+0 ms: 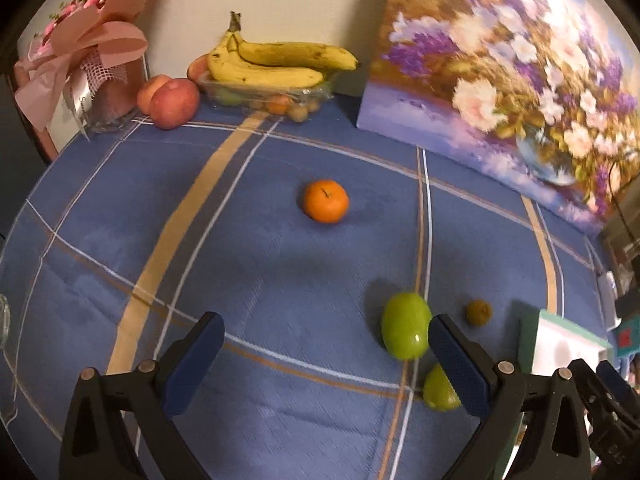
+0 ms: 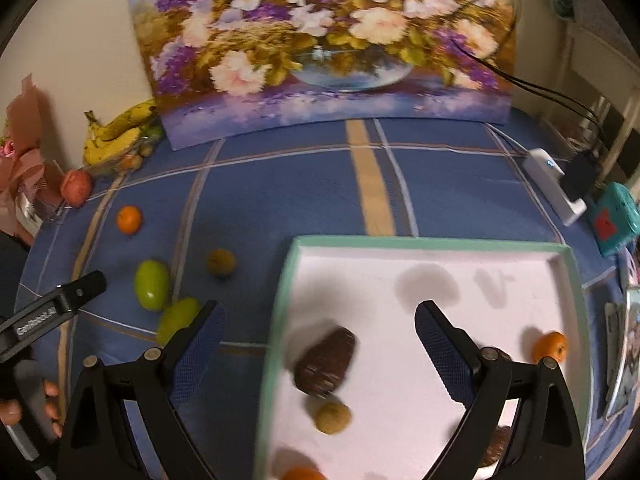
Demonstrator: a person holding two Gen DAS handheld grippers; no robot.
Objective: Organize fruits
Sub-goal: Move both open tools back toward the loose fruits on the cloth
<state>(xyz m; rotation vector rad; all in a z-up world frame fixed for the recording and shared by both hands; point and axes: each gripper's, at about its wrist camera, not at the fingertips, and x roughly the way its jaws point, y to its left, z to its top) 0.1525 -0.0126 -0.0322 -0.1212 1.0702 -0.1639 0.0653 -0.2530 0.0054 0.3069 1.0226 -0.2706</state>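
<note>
My left gripper (image 1: 326, 320) is open and empty, low over the blue checked cloth. A mandarin (image 1: 325, 201) lies ahead of it. Two green fruits (image 1: 405, 332) (image 1: 438, 392) sit by its right finger, with a small brown fruit (image 1: 478, 312) beyond. My right gripper (image 2: 320, 308) hangs open over the white tray with a teal rim (image 2: 420, 242). In the tray lie a blurred dark brown fruit (image 2: 326, 362), a small yellowish fruit (image 2: 332, 416), a mandarin (image 2: 550, 346) and another orange fruit (image 2: 302, 474) at the bottom edge.
Bananas (image 1: 272, 64) on a clear box and two peaches (image 1: 172, 102) stand at the back by a pink bouquet (image 1: 92, 52). A flower painting (image 1: 500, 72) leans on the wall. A white charger (image 2: 556, 184) and a teal box (image 2: 616, 220) sit right of the tray.
</note>
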